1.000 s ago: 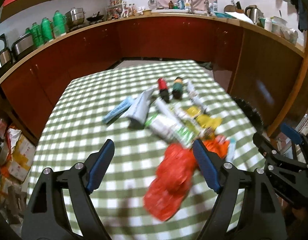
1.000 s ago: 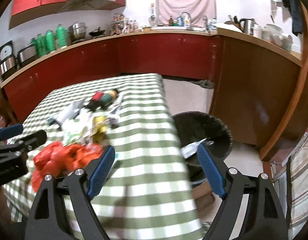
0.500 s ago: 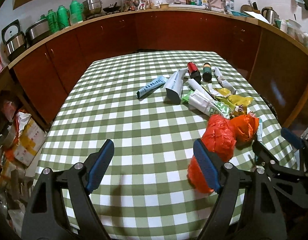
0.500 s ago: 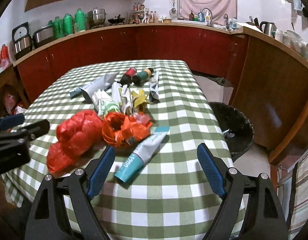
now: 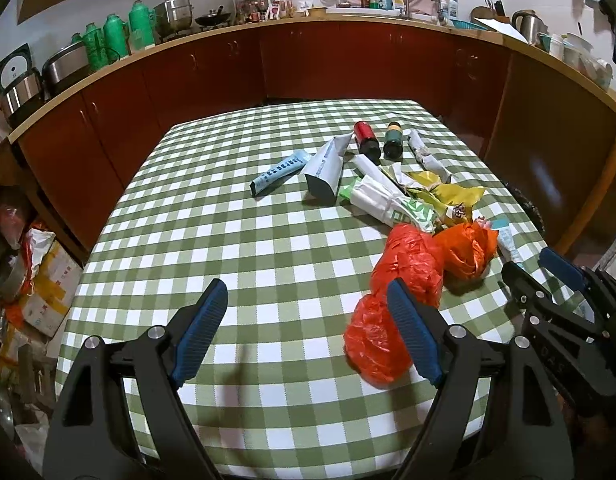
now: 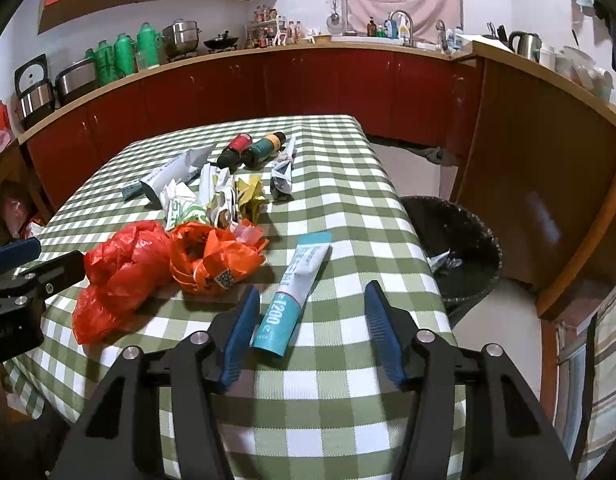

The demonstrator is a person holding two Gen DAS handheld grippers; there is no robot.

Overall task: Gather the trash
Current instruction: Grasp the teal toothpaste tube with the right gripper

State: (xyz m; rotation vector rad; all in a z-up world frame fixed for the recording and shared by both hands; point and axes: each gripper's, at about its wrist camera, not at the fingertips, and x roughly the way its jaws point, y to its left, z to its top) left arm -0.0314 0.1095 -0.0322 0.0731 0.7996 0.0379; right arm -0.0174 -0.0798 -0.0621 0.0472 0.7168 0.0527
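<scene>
Only right wrist shows the bin (image 6: 472, 256).

You have two red plastic bags (image 6: 123, 268) (image 6: 211, 256) bunched together, two small bottles (image 6: 236, 148) (image 6: 263, 150) lying side by side, three tubes (image 6: 295, 292) (image 5: 279, 170) (image 5: 324, 168), one yellow wrapper (image 6: 249, 194), one trash bin (image 6: 468, 248) beside the table, and three green flasks (image 6: 123, 54) on the counter.
</scene>
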